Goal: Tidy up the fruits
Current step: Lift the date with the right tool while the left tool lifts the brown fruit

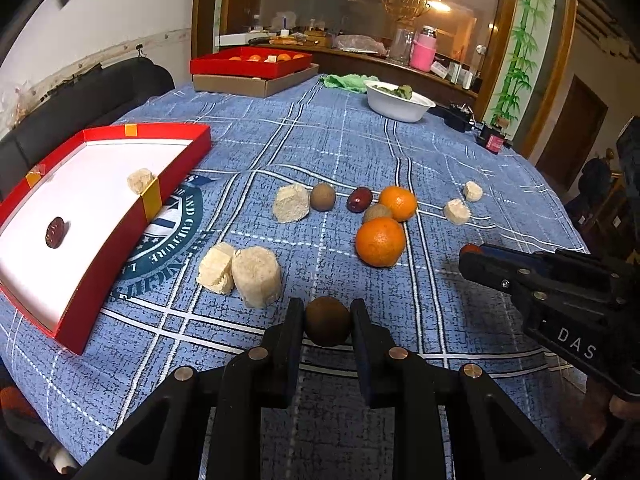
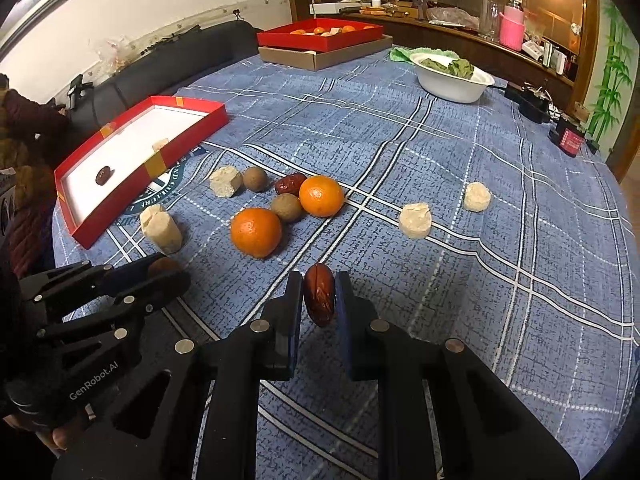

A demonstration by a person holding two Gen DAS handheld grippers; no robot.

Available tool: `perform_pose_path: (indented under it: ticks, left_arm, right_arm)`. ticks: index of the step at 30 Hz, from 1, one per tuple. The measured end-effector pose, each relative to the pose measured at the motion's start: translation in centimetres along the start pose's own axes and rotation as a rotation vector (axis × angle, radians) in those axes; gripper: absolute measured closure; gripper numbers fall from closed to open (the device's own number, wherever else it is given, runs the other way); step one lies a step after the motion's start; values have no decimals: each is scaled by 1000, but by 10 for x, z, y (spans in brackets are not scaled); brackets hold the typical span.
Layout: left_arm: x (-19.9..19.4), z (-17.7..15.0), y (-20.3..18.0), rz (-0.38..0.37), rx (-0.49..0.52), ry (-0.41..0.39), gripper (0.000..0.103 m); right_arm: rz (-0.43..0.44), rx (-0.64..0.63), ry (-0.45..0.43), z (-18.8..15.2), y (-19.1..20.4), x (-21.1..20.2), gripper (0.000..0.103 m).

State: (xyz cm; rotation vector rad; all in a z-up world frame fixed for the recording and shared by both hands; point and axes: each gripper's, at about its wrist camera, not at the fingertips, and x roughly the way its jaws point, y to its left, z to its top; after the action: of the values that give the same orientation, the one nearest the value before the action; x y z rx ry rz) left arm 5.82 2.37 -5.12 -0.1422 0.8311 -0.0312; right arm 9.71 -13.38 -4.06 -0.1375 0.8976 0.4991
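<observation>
My left gripper (image 1: 327,314) is shut on a round brown longan (image 1: 328,321), held above the blue checked cloth. My right gripper (image 2: 319,294) is shut on a dark red date (image 2: 319,298); it also shows at the right of the left wrist view (image 1: 471,254). On the cloth lie two oranges (image 1: 380,241) (image 1: 398,203), two more longans (image 1: 322,196), a red date (image 1: 359,199) and several pale cake pieces (image 1: 256,277). The near red tray (image 1: 120,236) at the left holds one date (image 1: 55,232) and one pale piece (image 1: 140,180).
A second red tray (image 1: 224,66) with oranges sits on a cardboard box (image 1: 256,86) at the far side. A white bowl (image 1: 396,106) of greens and a green cloth (image 1: 346,80) lie far right. A dark sofa (image 1: 80,112) and a cluttered sideboard (image 1: 400,60) border the table.
</observation>
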Motion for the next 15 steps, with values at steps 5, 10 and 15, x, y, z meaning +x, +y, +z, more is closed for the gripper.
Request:
perform_pose_path:
  ticks: [5, 10, 15]
  left_arm:
    - [-6, 0, 0, 0, 2, -9, 81]
    - [-11, -1, 1, 4, -2, -16, 81]
    - [-16, 0, 4, 5, -11, -27, 81]
  right_arm:
    - [-2, -2, -12, 0, 1, -6, 88]
    - [1, -3, -16, -2, 3, -9, 88]
    - [1, -7, -20, -2, 6, -12, 88]
